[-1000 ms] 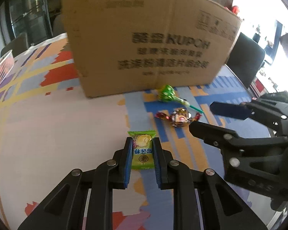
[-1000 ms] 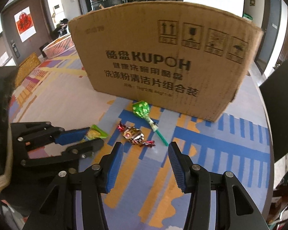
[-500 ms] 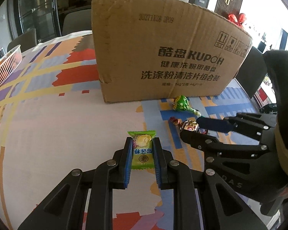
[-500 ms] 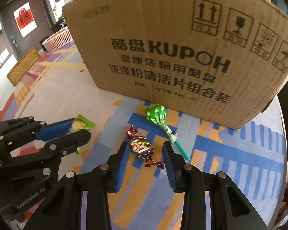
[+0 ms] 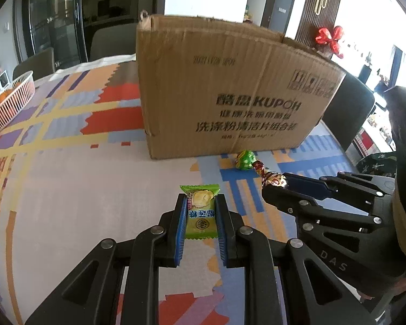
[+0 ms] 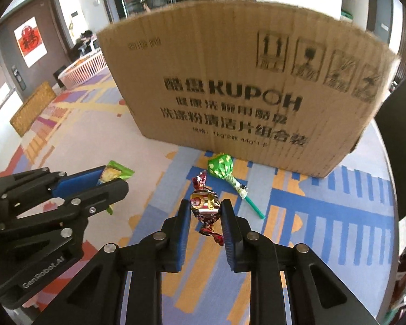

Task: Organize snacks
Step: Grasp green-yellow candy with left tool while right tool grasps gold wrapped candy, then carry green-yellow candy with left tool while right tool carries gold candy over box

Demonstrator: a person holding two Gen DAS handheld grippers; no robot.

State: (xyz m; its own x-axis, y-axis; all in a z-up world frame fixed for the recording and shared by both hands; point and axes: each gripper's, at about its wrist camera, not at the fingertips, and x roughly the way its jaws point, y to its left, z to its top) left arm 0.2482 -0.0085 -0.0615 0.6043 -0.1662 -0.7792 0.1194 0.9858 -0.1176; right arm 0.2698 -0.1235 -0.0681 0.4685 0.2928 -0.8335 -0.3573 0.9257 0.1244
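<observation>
My left gripper (image 5: 201,211) is shut on a green candy packet (image 5: 201,212) and holds it above the table; it also shows in the right wrist view (image 6: 105,181). My right gripper (image 6: 205,214) is shut on a red and gold wrapped candy (image 6: 205,206), lifted off the cloth; it also shows in the left wrist view (image 5: 273,180). A green lollipop (image 6: 224,172) lies on the table just in front of the large cardboard box (image 6: 243,94), whose front wall faces me (image 5: 230,103).
The table has a colourful patterned cloth (image 5: 67,189). A white basket with oranges (image 5: 8,103) stands at the far left. Dark chairs (image 5: 346,113) stand around the table. The table's right edge (image 6: 389,189) is near the box.
My right gripper has closed on the wrapped candy and lifted it off the table. Both grippers have risen, and the left one still holds the green packet.
</observation>
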